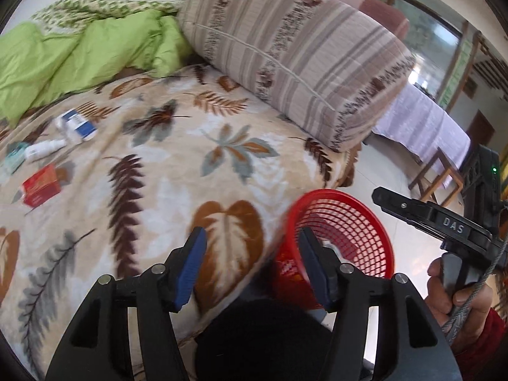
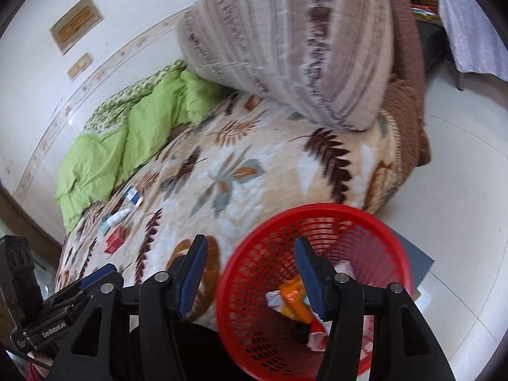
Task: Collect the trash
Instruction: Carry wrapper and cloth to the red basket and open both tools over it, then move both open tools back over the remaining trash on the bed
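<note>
Lying far left of both spread, empty grippers: red box (image 1: 41,189) | left gripper (image 1: 250,268) nearer | right gripper (image 2: 250,273) hovering over red basket (image 2: 365,212)

A bedroom in a home is shown. A bed is covered by a leaf-printed blanket (image 1: 177,165), on which a large striped pillow (image 1: 295,50) and a crumpled green quilt (image 1: 79,54) are laid. A pale tiled floor (image 2: 460,190) is seen beside the bed, and framed plaques (image 2: 76,22) are hung on the white wall.
</note>
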Available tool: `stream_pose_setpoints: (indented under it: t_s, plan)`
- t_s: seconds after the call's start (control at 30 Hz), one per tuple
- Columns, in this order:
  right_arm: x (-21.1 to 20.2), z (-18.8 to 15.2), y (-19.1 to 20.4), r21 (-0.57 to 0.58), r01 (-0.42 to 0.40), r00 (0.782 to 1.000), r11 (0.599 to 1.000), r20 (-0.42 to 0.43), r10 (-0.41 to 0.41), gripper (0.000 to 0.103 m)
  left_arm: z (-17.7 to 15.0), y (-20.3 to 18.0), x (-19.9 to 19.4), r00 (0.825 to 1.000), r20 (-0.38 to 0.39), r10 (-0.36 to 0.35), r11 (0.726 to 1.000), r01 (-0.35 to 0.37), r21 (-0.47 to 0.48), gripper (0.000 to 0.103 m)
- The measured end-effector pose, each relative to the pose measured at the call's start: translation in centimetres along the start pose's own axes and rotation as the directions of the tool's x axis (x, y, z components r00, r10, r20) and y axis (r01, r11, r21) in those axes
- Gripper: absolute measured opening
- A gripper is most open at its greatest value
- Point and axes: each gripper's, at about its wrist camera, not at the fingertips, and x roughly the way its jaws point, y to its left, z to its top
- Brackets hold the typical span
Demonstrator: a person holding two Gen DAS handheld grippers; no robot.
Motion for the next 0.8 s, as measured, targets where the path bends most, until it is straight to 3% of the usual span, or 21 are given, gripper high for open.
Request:
stream_pose_setpoints:
  t_s: [0.23,0.5,0.73,0.8]
  plan:
    - [2.8,0.2,7.7,-0.125,-0.108,0.994,0.986,-0.042,0.104,0.068,-0.2,7.5,-3.0,0.991,0.058,0.124,0.986,-0.116,-0.117,0.062]
    - [9.8,-1.0,17.0,-0.209,-0.224,0.969,0.952,-0.150,0.195,0.071,-0.1,16.2,-5.3,0.959,0.086,0.269,0.935,-0.238,-0.263,0.066]
    - [13.8,-2.9,18.4,-0.207,-0.257,0.951,0.944,-0.225,0.210,0.071,2.0,22.2,-5.0,0.931,0.075,0.357,0.899,-0.321,-0.297,0.074]
    - [13.2,-2.6,18.0,-0.193,-0.272,0.954,0.943,-0.184,0.237,0.071,3.2,24.0,-4.0,0.929,0.070,0.363,0.897,-0.328,-0.297,0.075]
